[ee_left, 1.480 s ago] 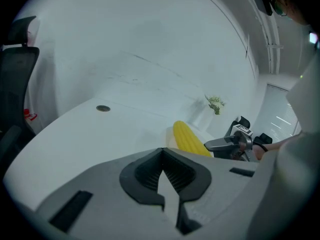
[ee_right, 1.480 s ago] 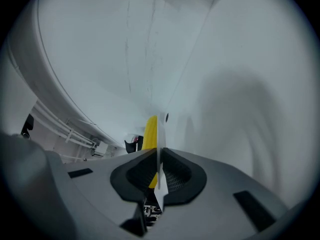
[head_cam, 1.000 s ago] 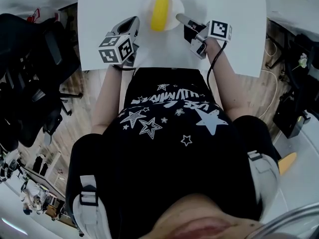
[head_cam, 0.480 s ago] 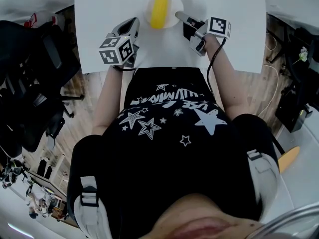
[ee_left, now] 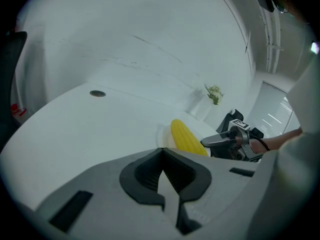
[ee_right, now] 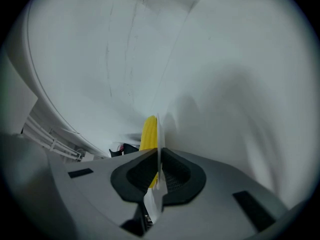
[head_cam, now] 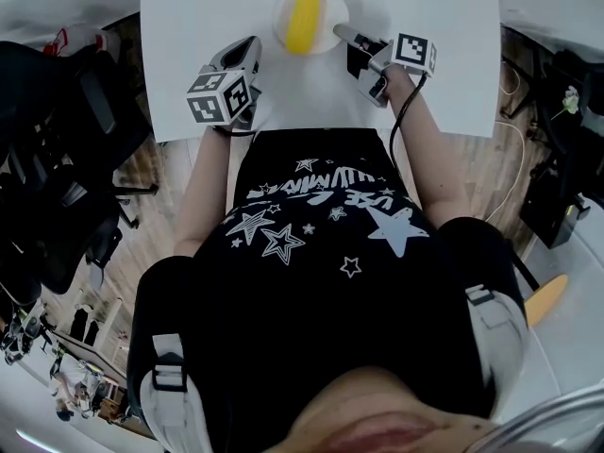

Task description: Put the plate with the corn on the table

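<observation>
A yellow corn cob [head_cam: 304,17] lies on a small white plate [head_cam: 332,9] at the far middle of the white table [head_cam: 425,8]. My right gripper [head_cam: 340,34] is shut on the plate's right rim. Its jaws have just been closing with the thin rim [ee_right: 158,134] between them, and the corn [ee_right: 149,131] shows just behind. I cannot tell whether the plate rests on the table. My left gripper [head_cam: 253,43] is shut and holds nothing, left of the plate and apart from it. From that gripper [ee_left: 162,151] I see the corn [ee_left: 187,138] and the right gripper [ee_left: 210,143].
A black office chair [head_cam: 57,140] stands on the wooden floor left of the table. Cables [head_cam: 514,149] trail at the right. A small plant [ee_left: 215,93] stands at the table's far end, and a round grommet [ee_left: 97,93] sits in the tabletop.
The right gripper and the plate have edged slightly away from me. The left gripper has stayed put.
</observation>
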Demonstrator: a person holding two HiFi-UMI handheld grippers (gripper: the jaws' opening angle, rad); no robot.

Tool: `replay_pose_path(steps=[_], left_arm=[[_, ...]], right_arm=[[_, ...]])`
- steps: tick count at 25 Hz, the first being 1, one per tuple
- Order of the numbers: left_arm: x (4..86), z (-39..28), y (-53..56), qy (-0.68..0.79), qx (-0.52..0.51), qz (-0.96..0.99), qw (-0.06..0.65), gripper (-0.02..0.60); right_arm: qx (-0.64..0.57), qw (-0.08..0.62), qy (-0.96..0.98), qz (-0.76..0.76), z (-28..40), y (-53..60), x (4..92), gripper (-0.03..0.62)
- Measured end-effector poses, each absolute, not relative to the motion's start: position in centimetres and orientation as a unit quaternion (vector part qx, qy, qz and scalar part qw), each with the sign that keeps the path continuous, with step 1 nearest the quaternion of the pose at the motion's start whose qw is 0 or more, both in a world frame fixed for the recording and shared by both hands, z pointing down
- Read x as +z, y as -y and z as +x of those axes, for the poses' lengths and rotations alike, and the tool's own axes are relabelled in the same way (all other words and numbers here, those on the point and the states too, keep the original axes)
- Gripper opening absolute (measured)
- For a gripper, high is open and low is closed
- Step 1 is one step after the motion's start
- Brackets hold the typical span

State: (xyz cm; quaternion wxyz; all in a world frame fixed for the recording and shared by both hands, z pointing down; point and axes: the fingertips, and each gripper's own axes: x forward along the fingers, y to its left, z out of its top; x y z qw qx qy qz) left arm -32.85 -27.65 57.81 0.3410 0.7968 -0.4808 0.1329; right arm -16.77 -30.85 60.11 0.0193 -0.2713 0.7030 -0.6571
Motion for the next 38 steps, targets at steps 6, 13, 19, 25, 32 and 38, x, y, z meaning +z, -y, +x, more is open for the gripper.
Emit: replay_pose_path(steps=[6,13,19,25,32,38], left_arm=[[58.0,-32.6,27.5,0.476,0.136,0.799,0.342,0.008],[57.6,-32.0,27.0,0.473,0.135,0.803,0.338,0.008],[57.4,-31.8,26.8,0.473,0.134,0.803,0.337,0.006],[57.0,-31.3,26.7,0.475,0.13,0.804,0.333,0.006],[56.5,-31.0,26.6,0.478,0.13,0.805,0.326,0.006],[55.5,-30.5,26.5,0.481,0.123,0.808,0.317,0.008]], right_arm=[[-0.669,0.007,-0.681,-0.298,-16.3,30.8,60.8,0.017],[-0.662,-0.02,-0.668,-0.338,-15.7,30.9,60.5,0.015],[-0.661,-0.061,-0.649,-0.372,-15.0,30.7,61.3,0.021],[-0.65,-0.088,-0.645,-0.392,-14.4,30.6,61.8,0.038],[-0.605,-0.154,-0.665,-0.41,-14.6,30.6,61.2,0.092],[-0.584,-0.177,-0.675,-0.413,-14.3,30.5,60.6,0.137]])
